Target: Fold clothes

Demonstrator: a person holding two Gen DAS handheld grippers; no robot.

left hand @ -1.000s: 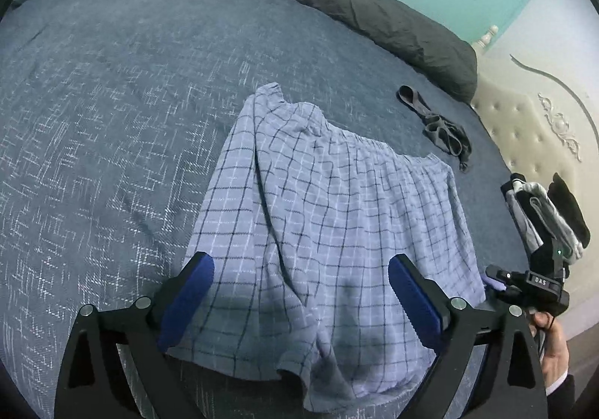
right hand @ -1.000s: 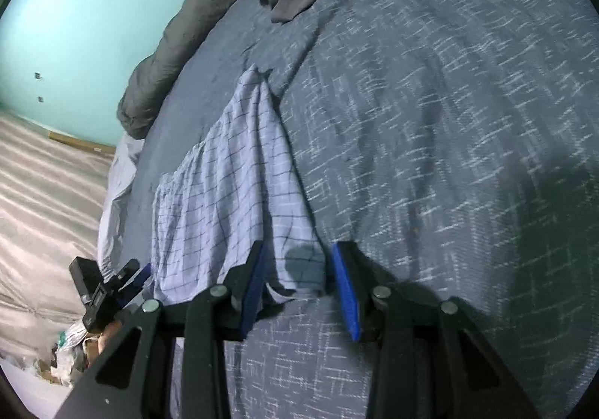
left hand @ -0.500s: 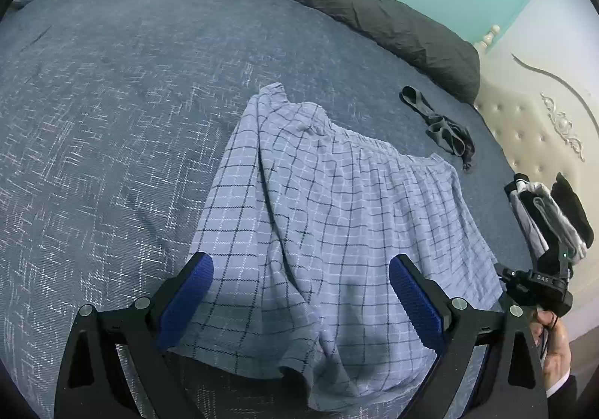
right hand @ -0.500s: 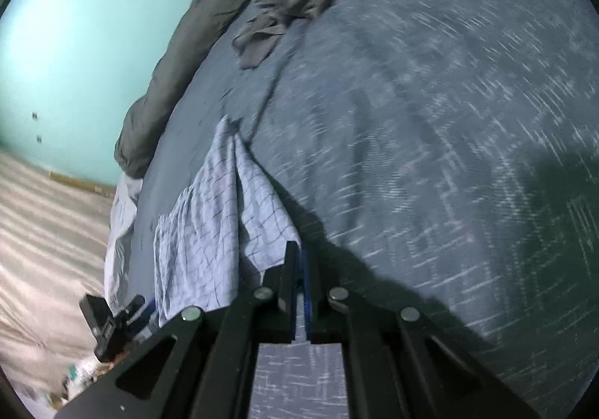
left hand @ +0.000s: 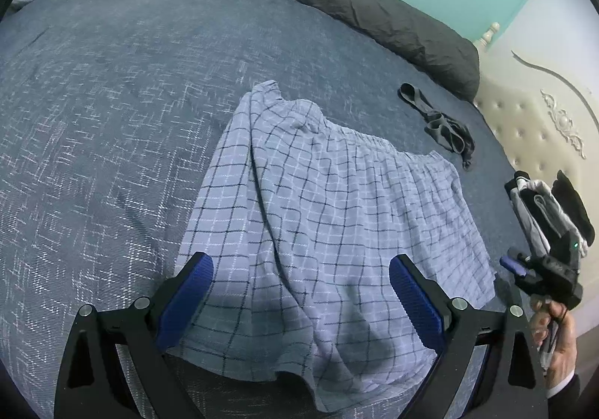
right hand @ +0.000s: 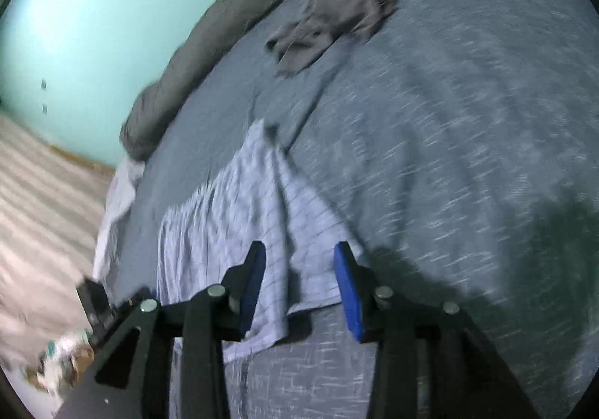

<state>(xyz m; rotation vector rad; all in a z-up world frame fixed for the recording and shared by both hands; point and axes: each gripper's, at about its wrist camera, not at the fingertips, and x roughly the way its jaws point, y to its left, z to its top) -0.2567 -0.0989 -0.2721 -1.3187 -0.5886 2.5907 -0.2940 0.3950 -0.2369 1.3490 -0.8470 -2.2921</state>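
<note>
The checked shorts (left hand: 329, 217) are lying flat on the blue bed (left hand: 112, 119), and both the left gripper (left hand: 301, 301) and the right gripper (right hand: 299, 282) are hanging wide open, holding nothing, so each should be pinching one bottom corner, then lifting together.

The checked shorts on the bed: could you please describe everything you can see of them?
The checked shorts are light blue, thin woven fabric with a dark grid and a gathered elastic waistband at the far end. They lie spread, wrinkled and unfolded on the dark blue bedspread. The open left gripper and right gripper straddle the near hem.
</note>
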